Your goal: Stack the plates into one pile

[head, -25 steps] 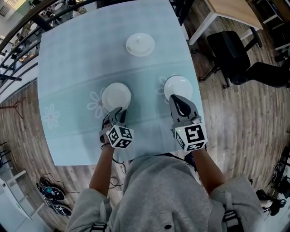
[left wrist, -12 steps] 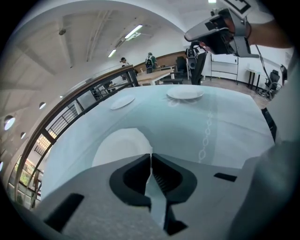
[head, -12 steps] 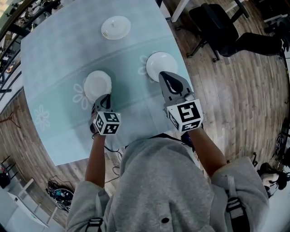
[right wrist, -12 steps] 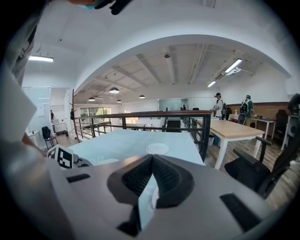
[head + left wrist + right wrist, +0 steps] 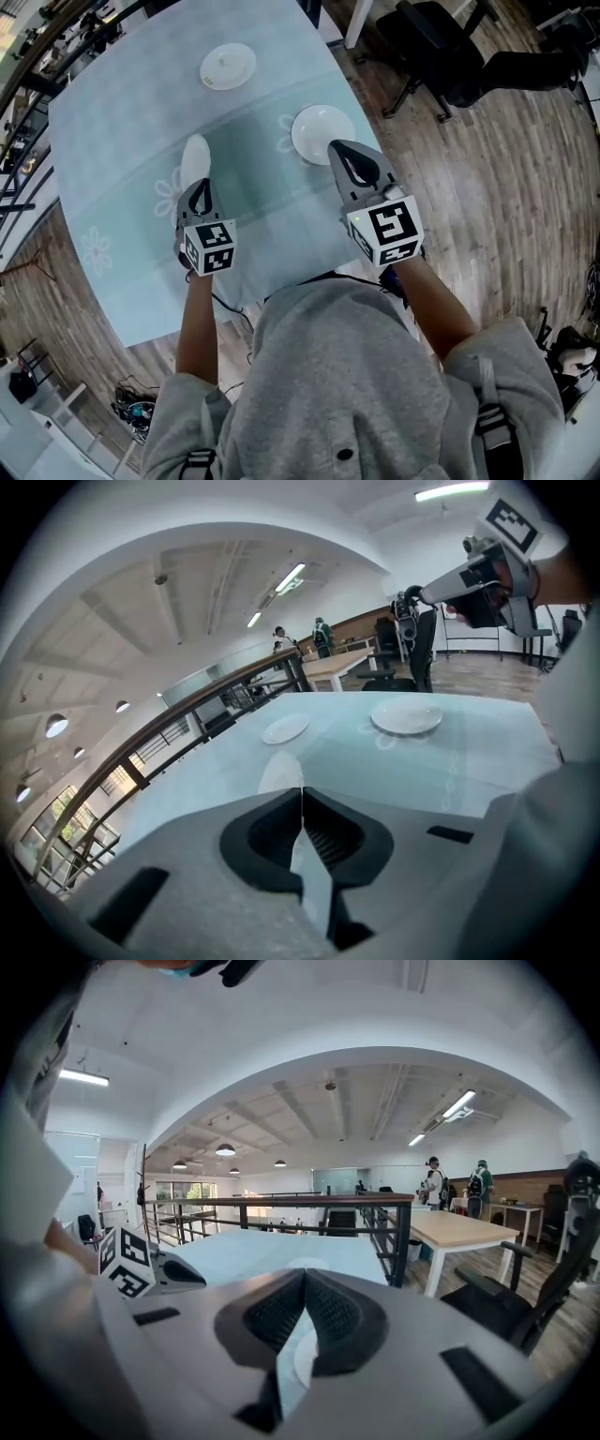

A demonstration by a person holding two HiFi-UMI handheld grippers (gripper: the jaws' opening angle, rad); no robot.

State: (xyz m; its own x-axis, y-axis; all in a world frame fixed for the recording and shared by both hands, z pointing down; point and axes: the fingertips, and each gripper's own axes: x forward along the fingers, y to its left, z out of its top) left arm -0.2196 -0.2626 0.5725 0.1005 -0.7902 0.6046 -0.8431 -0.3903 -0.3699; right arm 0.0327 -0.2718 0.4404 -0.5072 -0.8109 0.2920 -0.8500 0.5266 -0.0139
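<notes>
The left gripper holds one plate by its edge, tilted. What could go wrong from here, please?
1. The left gripper, whose fingers have just been closing, pinches the tilted plate only at its rim; the plate may slip or swing down while carried.
2. The right gripper has its tip at the edge of the second plate, so the carried plate could strike either of them when it arrives.

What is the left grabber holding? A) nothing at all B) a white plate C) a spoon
B: the left gripper has just been closing its jaws, and they now pinch the rim of a white plate, which is held tilted above the table.
</notes>
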